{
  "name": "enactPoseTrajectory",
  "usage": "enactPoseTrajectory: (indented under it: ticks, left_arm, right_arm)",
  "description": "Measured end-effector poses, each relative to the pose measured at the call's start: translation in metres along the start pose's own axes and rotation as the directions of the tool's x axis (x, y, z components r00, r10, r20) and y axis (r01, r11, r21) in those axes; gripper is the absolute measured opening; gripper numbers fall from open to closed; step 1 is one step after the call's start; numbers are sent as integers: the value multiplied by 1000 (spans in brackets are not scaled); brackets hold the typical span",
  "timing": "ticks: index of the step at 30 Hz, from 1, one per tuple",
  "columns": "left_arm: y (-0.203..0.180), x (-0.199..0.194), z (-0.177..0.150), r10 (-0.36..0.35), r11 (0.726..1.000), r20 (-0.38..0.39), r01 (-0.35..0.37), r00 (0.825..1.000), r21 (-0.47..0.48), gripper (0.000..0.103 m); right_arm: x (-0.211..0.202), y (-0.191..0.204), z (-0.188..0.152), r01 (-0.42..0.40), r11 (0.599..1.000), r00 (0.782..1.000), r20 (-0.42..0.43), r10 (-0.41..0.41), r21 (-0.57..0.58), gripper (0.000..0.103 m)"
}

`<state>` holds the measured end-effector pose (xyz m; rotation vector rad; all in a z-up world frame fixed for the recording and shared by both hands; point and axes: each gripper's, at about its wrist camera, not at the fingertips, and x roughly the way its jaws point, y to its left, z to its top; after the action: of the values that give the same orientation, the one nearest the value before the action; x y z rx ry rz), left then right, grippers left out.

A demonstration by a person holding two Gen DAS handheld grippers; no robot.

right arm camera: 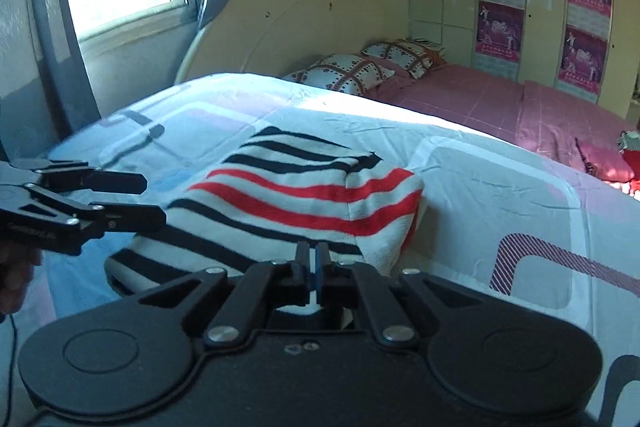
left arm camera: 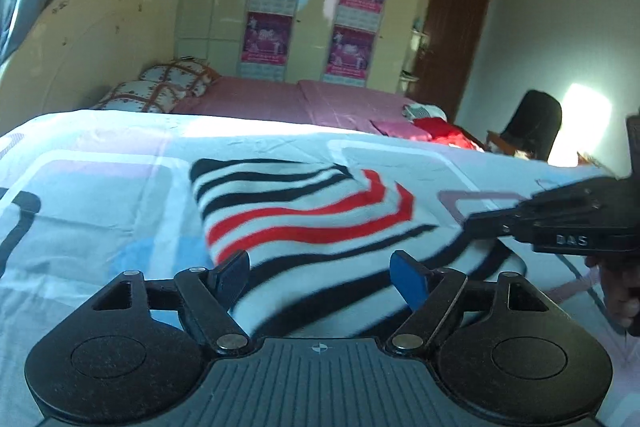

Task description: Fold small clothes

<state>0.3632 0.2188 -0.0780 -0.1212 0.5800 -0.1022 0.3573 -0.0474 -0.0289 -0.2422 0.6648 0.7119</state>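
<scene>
The striped garment lies partly folded on the bed, its near edge right at the jaws of both tools. The right gripper is clenched on that edge, probably to lift it over for the next fold. The left gripper stands released, the cloth between its jaws but not pressed. The right view alone shows the pinch; the left view shows the right tool's shut tips at the garment's side.

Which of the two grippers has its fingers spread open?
The left gripper: its blue-padded fingers stand wide apart over the striped garment. The right gripper has its fingers pressed together.
</scene>
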Motion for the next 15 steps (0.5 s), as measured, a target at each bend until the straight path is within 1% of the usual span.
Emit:
enactPoseTrajectory:
  ticks: [1,3,5,7,10,13,15]
  left_arm:
    - [-5,2,-2,8,1000,-7,-8,1000,22,77]
    - [-11,5,-5,12,999,-23,-11,1000,50,78]
    - [-12,7,-8,5,999,-32,-4,999,53,78]
    - [-11,10,-13,7,999,-49,-5,999,45,78]
    - [-9,12,-17,2,999,-51,1,999,45,78]
    - [-12,14,-21,15,998,-56,-11,998,68,78]
    - [-13,16,-26,29,996,-58,-24,998,82,78]
  right_arm:
    - [1,3,-1,16,1000,1000,-2,-16,-10,6]
    - [3,7,-5,69,997,998,-4,-69,-34,16]
    - [5,6,-8,97,995,995,-12,-97,-38,14]
    - [8,2,-12,102,994,994,-34,-103,-26,7]
    - [14,-5,-19,114,993,992,-63,-114,-1,0]
    - [16,-8,-30,115,993,990,-83,-113,22,0]
    - [16,-8,-36,117,993,991,-76,-114,34,0]
